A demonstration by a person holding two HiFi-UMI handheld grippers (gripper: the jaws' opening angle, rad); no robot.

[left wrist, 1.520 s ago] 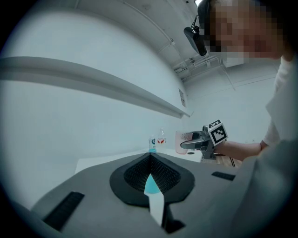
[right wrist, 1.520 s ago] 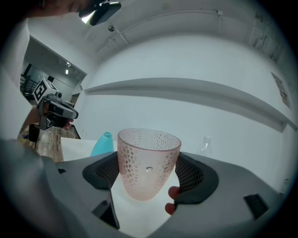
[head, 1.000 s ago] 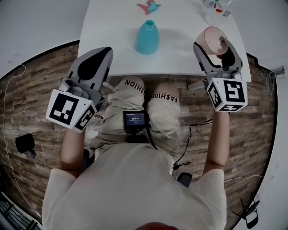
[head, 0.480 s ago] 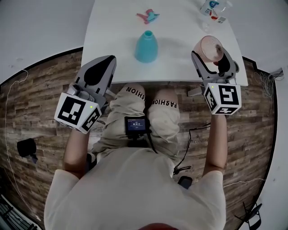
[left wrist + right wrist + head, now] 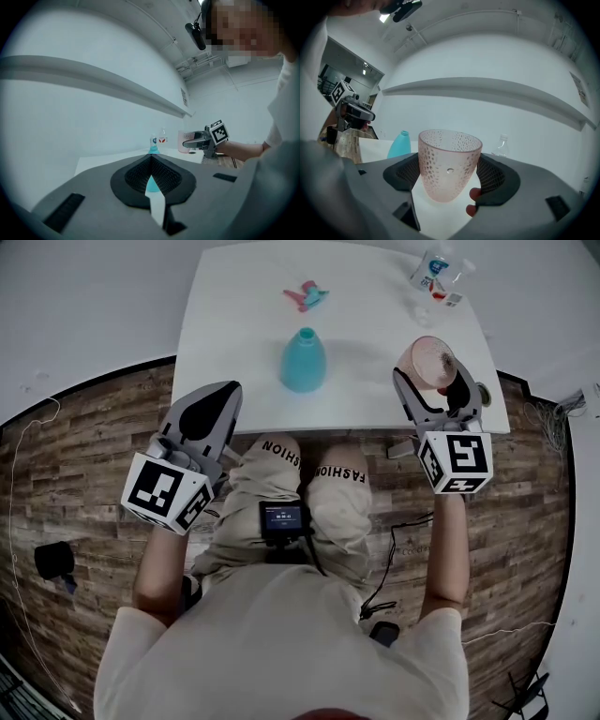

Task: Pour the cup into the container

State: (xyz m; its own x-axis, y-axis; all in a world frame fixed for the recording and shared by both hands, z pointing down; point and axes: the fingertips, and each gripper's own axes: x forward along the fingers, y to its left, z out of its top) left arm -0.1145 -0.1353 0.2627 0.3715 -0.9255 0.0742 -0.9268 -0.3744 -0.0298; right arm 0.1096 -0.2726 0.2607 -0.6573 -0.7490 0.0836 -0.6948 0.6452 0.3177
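Cup (image 5: 431,360), pink dimpled plastic, is sitting upright in the right gripper (image 5: 433,382), which is pinching it by the sides over the right front part of the table (image 5: 234,334). In the right gripper view the cup (image 5: 449,164) is filling the gap of the right gripper (image 5: 450,180), with both pads pressing on its wall. I cannot tell what is inside, or whether the base is touching the table. Off the near left edge the left gripper (image 5: 208,404) is hanging with its jaws pressed together on nothing, and the left gripper view (image 5: 151,161) is showing the same. Farther in, the teal container (image 5: 304,360), bottle-shaped with a narrow neck, is standing upright mid-table, well apart from the cup and to its left. Beyond it a small pink-and-teal item (image 5: 307,277) is lying, and clear bottles (image 5: 433,268) are standing at the far right corner.

The step looks like carrying the cup over to the container. Doing it well likely means keeping the cup level while moving left and keeping the squeeze firm. The rim should be right over the neck before any tilt, and the tilt slow, since a small opening makes spilling likely. The container looks light, so the left gripper steadying it may help.

Against the picture from a second ago, the head view is now showing more of the far table. The cup is sitting slightly nearer the container. The left gripper is staying closed in much the same place.
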